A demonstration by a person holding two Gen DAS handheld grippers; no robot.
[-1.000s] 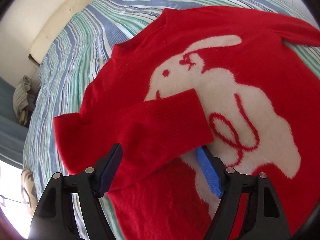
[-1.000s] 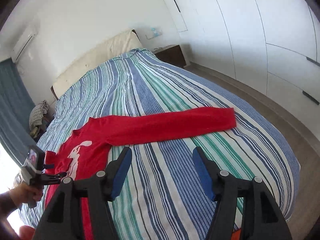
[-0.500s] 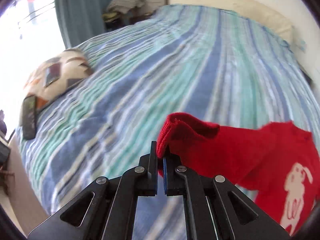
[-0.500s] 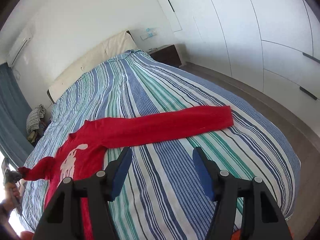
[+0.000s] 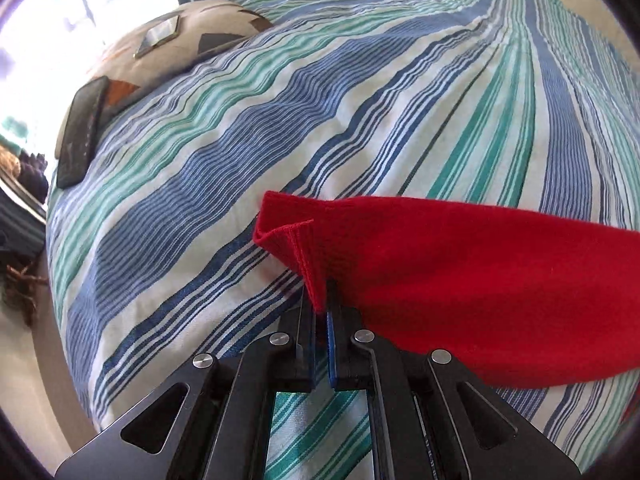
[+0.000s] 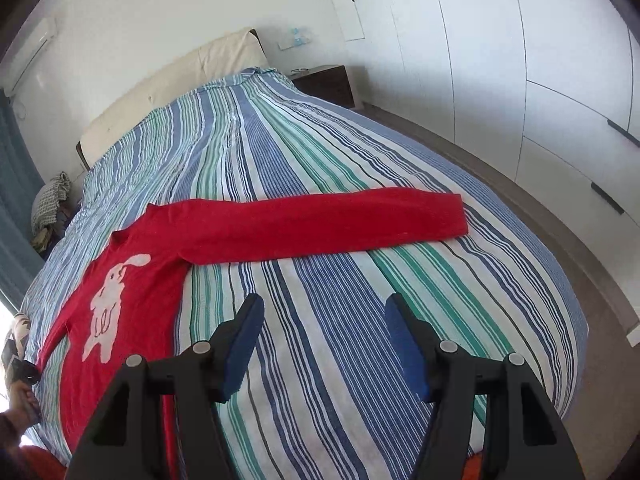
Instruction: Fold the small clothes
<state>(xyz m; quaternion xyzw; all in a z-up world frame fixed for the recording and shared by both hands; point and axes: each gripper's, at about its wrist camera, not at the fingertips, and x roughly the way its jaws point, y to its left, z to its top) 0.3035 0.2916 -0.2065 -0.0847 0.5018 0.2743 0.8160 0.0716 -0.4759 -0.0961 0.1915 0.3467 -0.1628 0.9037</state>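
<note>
Sleeve pulled outward — left claw clamping, seemingly.

We hold 2 grippers. The left gripper points steeply downward, its 2 black fingers drawn together and its blue pads clamped on the cuff edge of a red sleeve. In the right wrist view we see this gripper only as a small dark shape at the far left edge, carried by a hand. The right gripper tilts downward with its jaws standing apart, blue pads gripping nothing.
</note>
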